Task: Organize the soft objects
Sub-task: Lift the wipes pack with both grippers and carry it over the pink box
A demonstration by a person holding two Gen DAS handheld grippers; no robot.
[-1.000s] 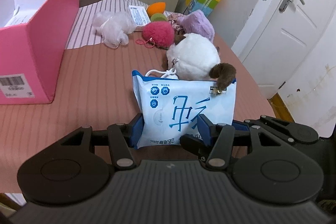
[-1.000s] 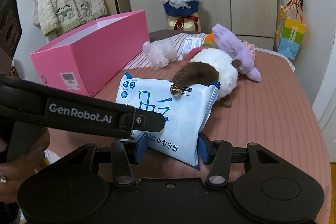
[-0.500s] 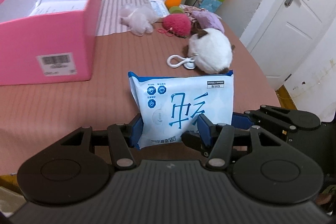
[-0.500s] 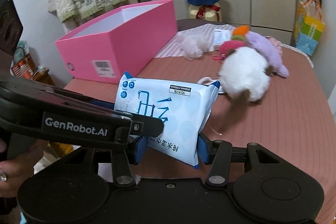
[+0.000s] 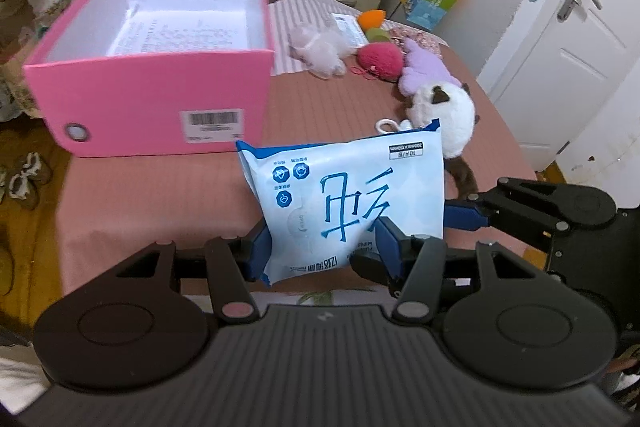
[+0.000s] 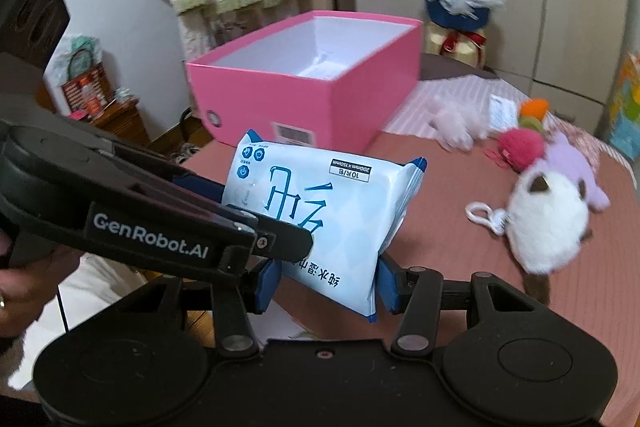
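I have both tools clamped on the wet-wipe pack: my left tool and right tool each pinch its lower end, holding it upright above the table, near the open pink box. The plush cat seems to lie on the table.

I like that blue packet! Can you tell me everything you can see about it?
The wipes pack is a soft, glossy light-blue plastic pouch with darker blue crimped ends, big blue characters, three small round icons and a small black label. It is upright and lifted off the table, pinched at its lower part by both the left gripper and the right gripper. Nothing else touches it.
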